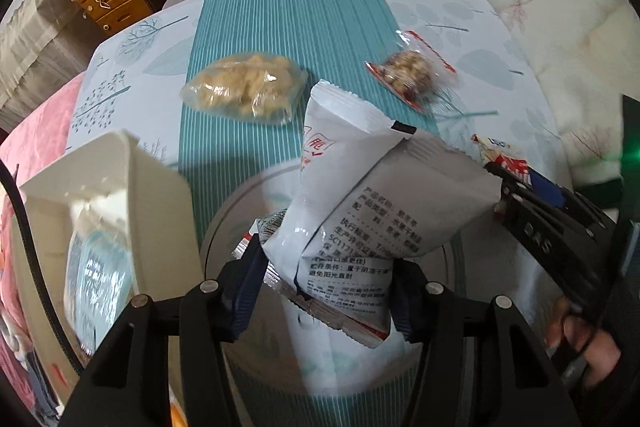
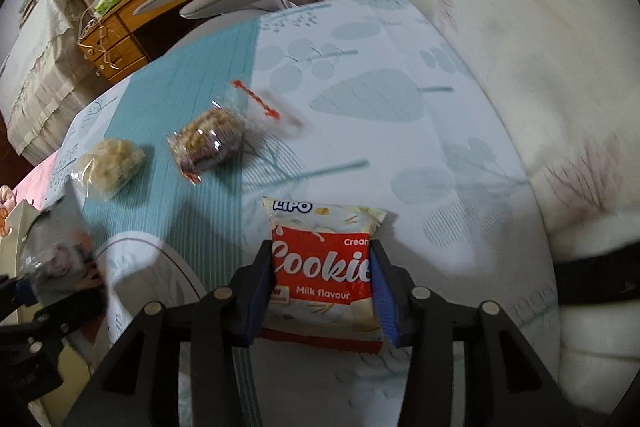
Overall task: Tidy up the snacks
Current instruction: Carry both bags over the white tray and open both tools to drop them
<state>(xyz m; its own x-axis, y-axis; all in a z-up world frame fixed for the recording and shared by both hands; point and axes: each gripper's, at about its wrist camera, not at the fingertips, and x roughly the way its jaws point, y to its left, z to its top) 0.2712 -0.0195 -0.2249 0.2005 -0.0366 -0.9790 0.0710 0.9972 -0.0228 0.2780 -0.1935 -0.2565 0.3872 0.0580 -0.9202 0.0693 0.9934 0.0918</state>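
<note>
- Left gripper [image 1: 320,291]: jaws clenched on white packets [image 1: 360,211] — looks like two or three pinched together at their lower ends, pointing steeply down, held over a round white bin [image 1: 236,211]; probably lifted in a bunch to save trips.
- Right gripper [image 2: 322,287]: jaws clamped on the sides of a cookie pack [image 2: 324,267], red-and-white, label up; side grip keeps the flat pack level. Whether it rests on the table [image 2: 400,131] or hangs just above it — cannot tell.
- Same cookie pack visible at right edge of left view, in the black jaws there, just beside the white packets.
- Box [image 1: 120,187], cream, open top, left of the bin, already holding a pale blue packet [image 1: 100,279]; likely the sorting target, so the held packs probably go there or into the bin.
- Still loose on the teal strip of the table: clear bag [image 1: 244,89] of pale yellow pieces, and a small red-trim bag [image 1: 410,71] of brown bits, near each other, well apart from both grippers.
- Judgement: mid-task, two snacks left to collect.
- Risk: bunched white packets held only by edges, one could slip out.
</note>
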